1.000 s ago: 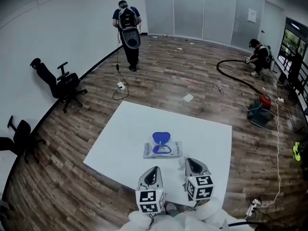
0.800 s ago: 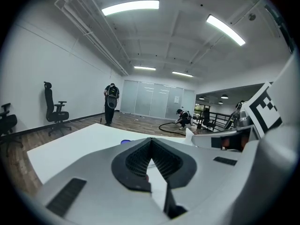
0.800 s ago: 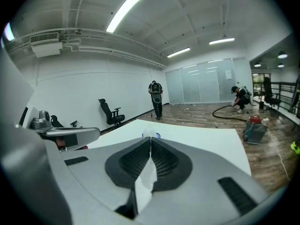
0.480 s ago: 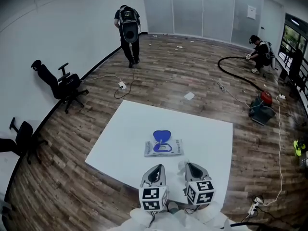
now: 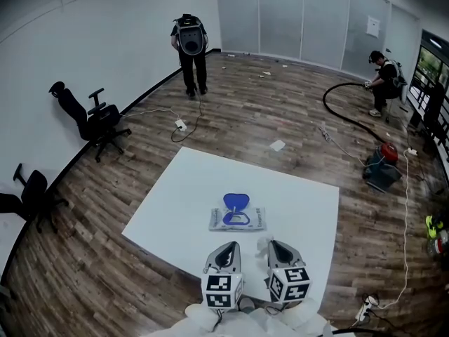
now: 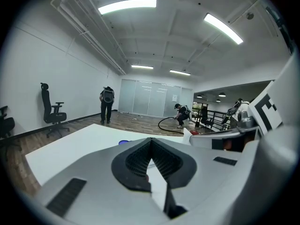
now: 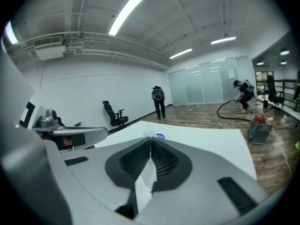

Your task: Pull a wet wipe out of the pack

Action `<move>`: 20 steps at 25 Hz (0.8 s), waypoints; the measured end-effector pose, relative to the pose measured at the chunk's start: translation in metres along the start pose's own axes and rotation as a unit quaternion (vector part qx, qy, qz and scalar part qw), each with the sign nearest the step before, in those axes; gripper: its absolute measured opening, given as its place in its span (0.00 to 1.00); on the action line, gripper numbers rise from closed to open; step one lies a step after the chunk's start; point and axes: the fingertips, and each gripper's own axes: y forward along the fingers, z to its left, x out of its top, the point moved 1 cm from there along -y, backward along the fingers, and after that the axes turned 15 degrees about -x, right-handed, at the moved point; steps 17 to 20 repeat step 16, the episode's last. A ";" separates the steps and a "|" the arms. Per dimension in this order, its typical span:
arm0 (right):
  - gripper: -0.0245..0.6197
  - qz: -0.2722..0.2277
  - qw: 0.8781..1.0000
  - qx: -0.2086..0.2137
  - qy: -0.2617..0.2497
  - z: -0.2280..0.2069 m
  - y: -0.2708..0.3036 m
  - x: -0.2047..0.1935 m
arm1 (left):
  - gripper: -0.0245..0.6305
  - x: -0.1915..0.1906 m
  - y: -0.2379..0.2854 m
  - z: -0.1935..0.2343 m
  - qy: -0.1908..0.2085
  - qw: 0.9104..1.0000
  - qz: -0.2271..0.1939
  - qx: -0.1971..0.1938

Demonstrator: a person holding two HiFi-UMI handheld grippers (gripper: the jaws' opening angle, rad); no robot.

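The wet wipe pack (image 5: 238, 219) lies flat in the middle of the white table (image 5: 175, 202), its blue lid (image 5: 236, 202) flipped open towards the far side. Both grippers hover near the table's front edge, short of the pack. My right gripper (image 5: 278, 248) (image 7: 150, 142) is shut on a white wet wipe (image 7: 145, 182), whose crumpled end (image 5: 264, 244) sticks out beyond the jaws. My left gripper (image 5: 224, 253) (image 6: 151, 146) sits beside it with its jaws closed together and nothing visibly pinched. The right gripper's marker cube (image 6: 265, 114) shows in the left gripper view.
The table stands on a wood floor. Two office chairs (image 5: 91, 121) stand by the left wall. A person with a backpack (image 5: 190, 44) stands at the back; another crouches (image 5: 384, 76) by a black hose. A red vacuum (image 5: 384, 161) and cables lie at the right.
Both grippers stay almost still near the front edge, the wipe still in the right one. The person with the backpack has moved a little farther back.
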 end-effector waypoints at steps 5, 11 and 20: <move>0.06 0.000 1.000 0.001 0.001 0.001 0.001 0.001 | 0.03 0.001 0.000 0.000 0.001 1.000 0.001 -0.001; 0.06 0.001 1.000 0.001 0.003 0.002 0.001 -0.003 | 0.03 -0.001 0.000 0.001 -0.007 1.000 0.000 -0.003; 0.06 -0.001 1.000 -0.001 0.001 0.002 0.001 -0.002 | 0.03 0.003 0.001 0.001 -0.011 1.000 -0.002 -0.002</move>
